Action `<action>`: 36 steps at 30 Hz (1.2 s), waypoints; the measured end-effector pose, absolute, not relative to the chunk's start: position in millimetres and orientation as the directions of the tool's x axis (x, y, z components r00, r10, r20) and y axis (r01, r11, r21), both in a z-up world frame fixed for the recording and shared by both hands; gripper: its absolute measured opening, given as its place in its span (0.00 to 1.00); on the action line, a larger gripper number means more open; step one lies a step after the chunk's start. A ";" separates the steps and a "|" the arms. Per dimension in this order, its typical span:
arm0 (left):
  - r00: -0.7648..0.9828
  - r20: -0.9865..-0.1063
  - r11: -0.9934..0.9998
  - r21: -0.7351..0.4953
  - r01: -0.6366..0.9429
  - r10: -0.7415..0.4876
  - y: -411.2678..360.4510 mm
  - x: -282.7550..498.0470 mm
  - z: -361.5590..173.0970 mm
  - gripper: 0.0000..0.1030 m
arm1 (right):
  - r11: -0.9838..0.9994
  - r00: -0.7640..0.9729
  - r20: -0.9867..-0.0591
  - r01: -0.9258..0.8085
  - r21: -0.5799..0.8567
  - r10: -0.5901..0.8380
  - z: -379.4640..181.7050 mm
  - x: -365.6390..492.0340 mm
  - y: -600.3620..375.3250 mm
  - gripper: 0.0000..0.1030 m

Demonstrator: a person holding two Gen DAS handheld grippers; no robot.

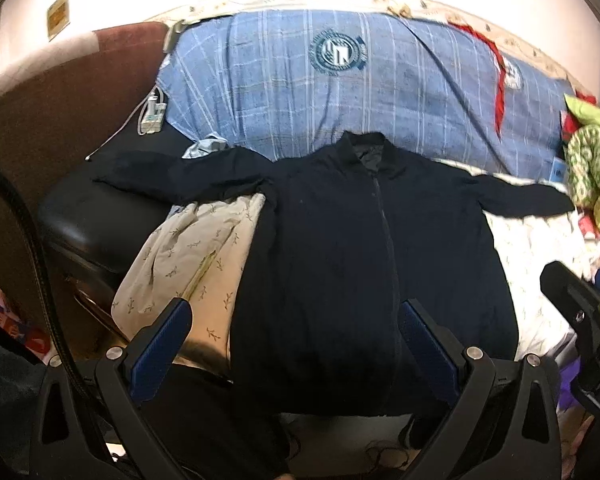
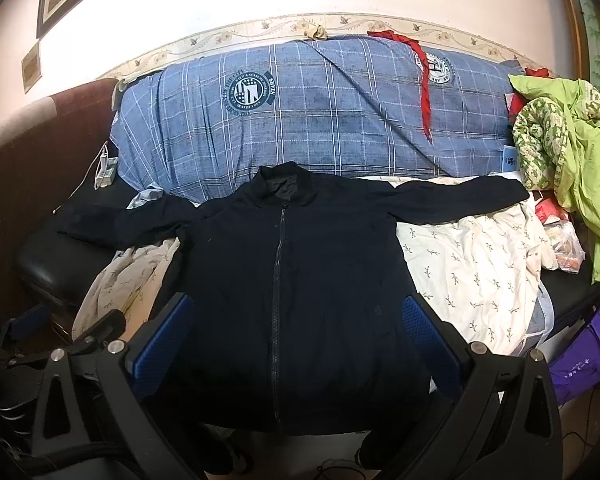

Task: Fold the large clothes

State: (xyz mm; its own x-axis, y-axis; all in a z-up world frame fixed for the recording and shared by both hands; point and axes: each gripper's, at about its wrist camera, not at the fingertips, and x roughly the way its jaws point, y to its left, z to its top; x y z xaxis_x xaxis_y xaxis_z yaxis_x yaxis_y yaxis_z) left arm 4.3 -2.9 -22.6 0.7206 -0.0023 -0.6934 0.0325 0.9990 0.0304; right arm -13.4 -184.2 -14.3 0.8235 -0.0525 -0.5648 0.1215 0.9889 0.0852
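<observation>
Both tools released: left tool and right tool each have fingers spread wide, nothing between them, hovering apart from the fabric. Dark jacket lies straight ahead of both tools, flat and face up on a white leaf-print sheet on the bed, zipped, collar at the far end, sleeves stretched out to either side, hem nearest the tools. Beyond the collar sits a blue plaid duvet, and a green quilt pile lies off to the right tool's far right.
</observation>
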 end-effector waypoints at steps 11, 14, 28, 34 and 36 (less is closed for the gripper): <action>0.692 -0.722 1.000 0.013 0.023 -0.007 1.4 22.8 -33.7 0.99 | 0.989 0.814 -0.579 0.123 0.085 -0.051 -18.7 0.7 -188.2 1.00; 0.692 -0.722 1.000 0.028 0.002 0.018 4.4 29.7 -34.4 0.99 | 0.990 0.811 -0.583 0.119 0.081 -0.050 -20.1 7.3 -187.8 1.00; 0.703 -0.703 0.991 0.015 -0.133 0.105 53.7 81.4 -39.8 0.99 | 0.994 0.797 -0.603 0.070 0.081 -0.007 -26.9 53.6 -168.3 1.00; 0.741 -0.606 0.947 0.070 -0.313 0.290 138.7 144.2 -30.6 0.99 | 0.996 0.778 -0.628 0.049 0.078 0.011 -35.4 80.0 -157.1 1.00; 0.744 -0.586 0.915 -0.014 -0.403 0.319 189.2 172.1 -29.2 0.99 | 0.996 0.766 -0.642 0.040 0.074 0.017 -40.7 90.4 -152.0 1.00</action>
State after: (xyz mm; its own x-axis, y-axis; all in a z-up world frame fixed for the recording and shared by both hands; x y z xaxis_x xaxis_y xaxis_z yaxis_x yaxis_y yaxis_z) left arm 172.1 189.2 -29.2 0.7445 0.3195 -0.5862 -0.4034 0.9149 -0.0137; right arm 90.4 -152.0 -40.7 0.7664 0.0166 -0.6422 0.0402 0.9965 0.0737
